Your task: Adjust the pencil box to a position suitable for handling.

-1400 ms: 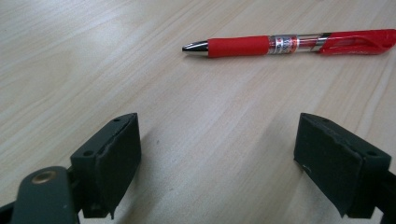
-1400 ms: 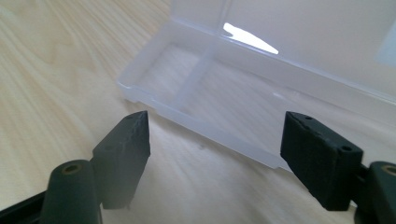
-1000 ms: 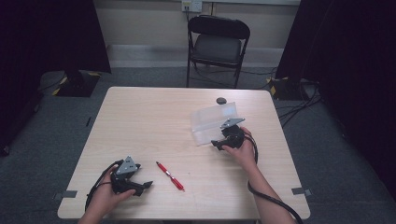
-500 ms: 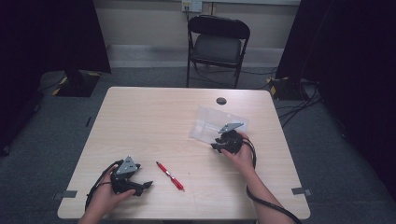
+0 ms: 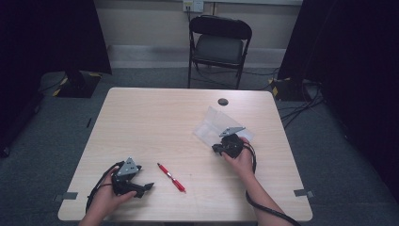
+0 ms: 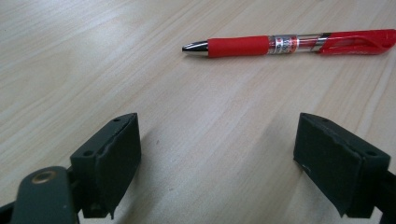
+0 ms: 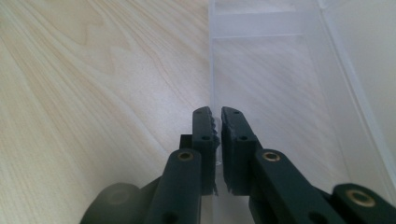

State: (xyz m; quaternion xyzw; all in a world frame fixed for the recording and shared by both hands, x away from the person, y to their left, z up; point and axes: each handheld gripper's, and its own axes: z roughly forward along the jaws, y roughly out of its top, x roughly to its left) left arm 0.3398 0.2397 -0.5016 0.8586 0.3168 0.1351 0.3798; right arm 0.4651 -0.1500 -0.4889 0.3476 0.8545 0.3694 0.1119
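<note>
Pinching the clear box [image 7: 280, 84] wall, right gripper [image 7: 217, 114] clamps tight.

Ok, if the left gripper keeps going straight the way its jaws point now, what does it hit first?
Most likely the red pen. The left gripper is open over bare table, and the pen lies crosswise just ahead of the jaws, slightly right of centre; nothing else sits between them.

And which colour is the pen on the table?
Red pen with a silver tip, best seen in the left gripper view.
</note>
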